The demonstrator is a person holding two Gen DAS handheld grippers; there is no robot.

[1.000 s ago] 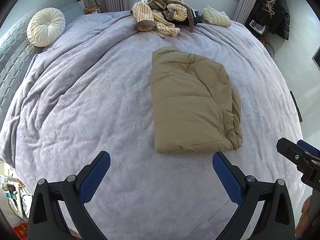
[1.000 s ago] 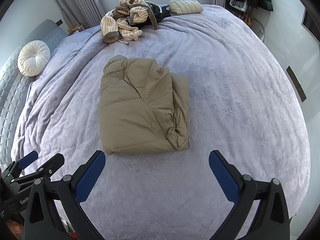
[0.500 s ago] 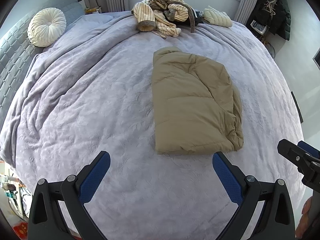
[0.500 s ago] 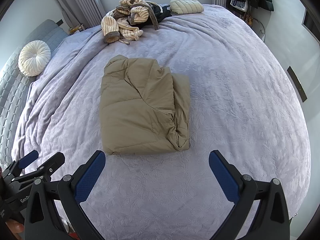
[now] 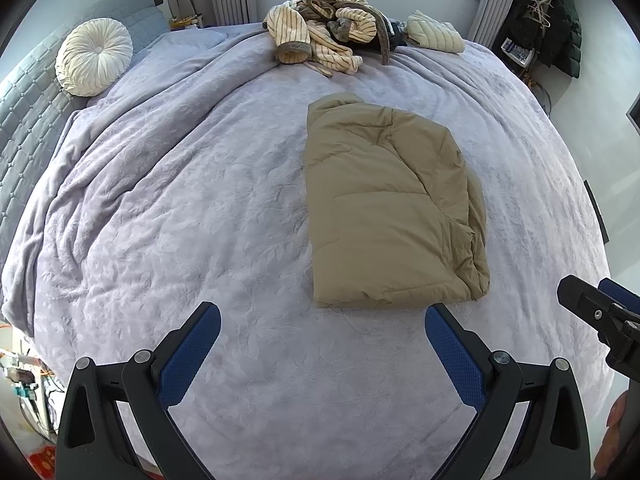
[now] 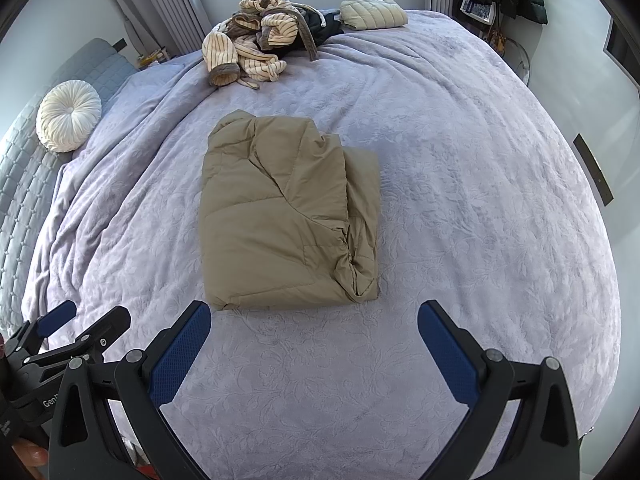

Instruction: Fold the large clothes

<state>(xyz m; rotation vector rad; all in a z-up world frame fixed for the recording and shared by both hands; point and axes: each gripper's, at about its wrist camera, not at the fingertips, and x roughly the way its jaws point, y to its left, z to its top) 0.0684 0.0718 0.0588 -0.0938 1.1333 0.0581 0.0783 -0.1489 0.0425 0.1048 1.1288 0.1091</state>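
Left gripper (image 5: 322, 320) at bottom centre of the left wrist view, jaws released, spread wide, nothing between the blue pads; it hangs over the lavender bedspread (image 5: 180, 208). Right gripper (image 6: 314, 318) at bottom centre of the right wrist view, jaws likewise released and empty. Each gripper shows at the other's frame edge: the right one at lower right of the left view, the left one at lower left of the right view. Just beyond both pairs of fingertips, not touching them, lies the folded tan padded jacket (image 5: 390, 216), a flat, roughly rectangular bundle resting on the bedspread: right of centre in the left view, left of centre in the right view (image 6: 288, 216). Its bunched layered edge runs along the right side of the bundle. Farther back, upper centre, a loose heap of striped cream-and-brown clothing (image 5: 324, 28), well apart from the jacket. Just right of the heap, a folded cream quilted garment (image 5: 434, 32). Upper left, a round white pleated cushion (image 5: 94, 56) against the grey quilted headboard (image 5: 24, 120).
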